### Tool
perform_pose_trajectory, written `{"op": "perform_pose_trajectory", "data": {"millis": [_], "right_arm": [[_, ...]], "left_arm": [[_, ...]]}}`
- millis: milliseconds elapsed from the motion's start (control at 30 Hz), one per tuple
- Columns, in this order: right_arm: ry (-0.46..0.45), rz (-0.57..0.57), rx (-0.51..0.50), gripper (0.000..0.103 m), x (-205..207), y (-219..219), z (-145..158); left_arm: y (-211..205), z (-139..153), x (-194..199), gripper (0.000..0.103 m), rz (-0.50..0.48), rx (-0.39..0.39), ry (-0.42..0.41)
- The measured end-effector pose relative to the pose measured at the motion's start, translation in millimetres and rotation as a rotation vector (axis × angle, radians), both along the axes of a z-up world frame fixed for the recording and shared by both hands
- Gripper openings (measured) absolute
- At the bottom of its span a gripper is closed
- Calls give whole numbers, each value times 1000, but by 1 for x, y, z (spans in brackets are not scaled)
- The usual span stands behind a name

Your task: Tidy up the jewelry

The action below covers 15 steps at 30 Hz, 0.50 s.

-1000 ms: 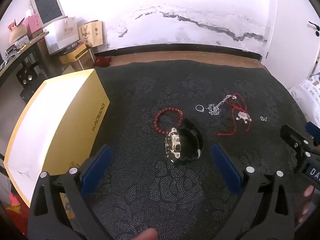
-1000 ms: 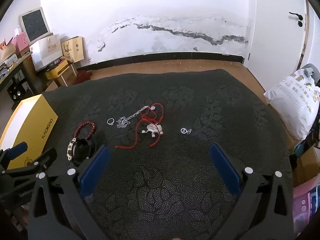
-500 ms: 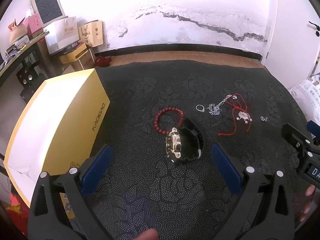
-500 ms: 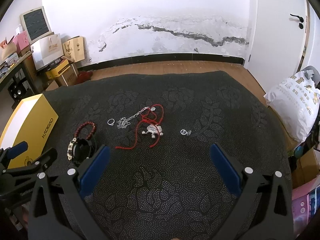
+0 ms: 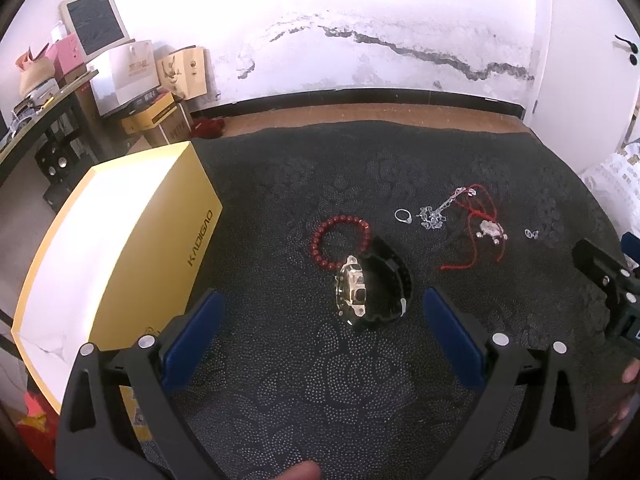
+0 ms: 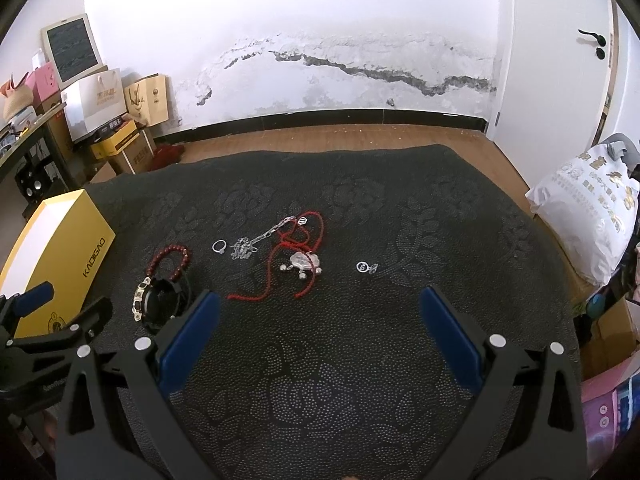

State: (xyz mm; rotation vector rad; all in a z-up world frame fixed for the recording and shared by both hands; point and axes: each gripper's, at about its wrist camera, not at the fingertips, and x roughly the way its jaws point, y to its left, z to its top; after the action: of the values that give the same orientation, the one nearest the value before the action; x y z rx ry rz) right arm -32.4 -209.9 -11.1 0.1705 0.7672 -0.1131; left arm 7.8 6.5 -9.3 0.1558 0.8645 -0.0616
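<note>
Jewelry lies scattered on a dark patterned cloth (image 5: pixel 320 380). A black watch (image 5: pixel 370 292) with a silver face lies beside a red bead bracelet (image 5: pixel 340 240). Further right are a silver ring (image 5: pixel 403 216), a silver chain (image 5: pixel 436 214), a red cord with a silver lock pendant (image 5: pixel 490 230) and a small silver earring pair (image 5: pixel 531 233). My left gripper (image 5: pixel 320 320) hangs open just short of the watch. My right gripper (image 6: pixel 318 320) is open and empty, below the red cord necklace (image 6: pixel 304 258). The watch (image 6: pixel 154 300) and the earrings (image 6: pixel 366 267) also show there.
A yellow box (image 5: pixel 112 248) with a white lid stands on the cloth's left side. Cartons, bags and a shelf (image 5: pixel 132 80) crowd the back left corner. A white sack (image 6: pixel 588 220) sits off the cloth's right edge. Wooden floor runs behind.
Both views have crept slightly; the jewelry sits a touch farther from the right gripper. Both grippers remain open and nothing has been touched.
</note>
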Motion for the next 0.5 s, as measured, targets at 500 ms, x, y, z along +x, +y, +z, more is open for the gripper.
{"op": "perform_pose_trajectory", "data": {"millis": [500], "right_arm": [[1,3,4,97,-1,-2,-1]], "left_arm": [[-3,-1,0,97,-7,0,2]]}}
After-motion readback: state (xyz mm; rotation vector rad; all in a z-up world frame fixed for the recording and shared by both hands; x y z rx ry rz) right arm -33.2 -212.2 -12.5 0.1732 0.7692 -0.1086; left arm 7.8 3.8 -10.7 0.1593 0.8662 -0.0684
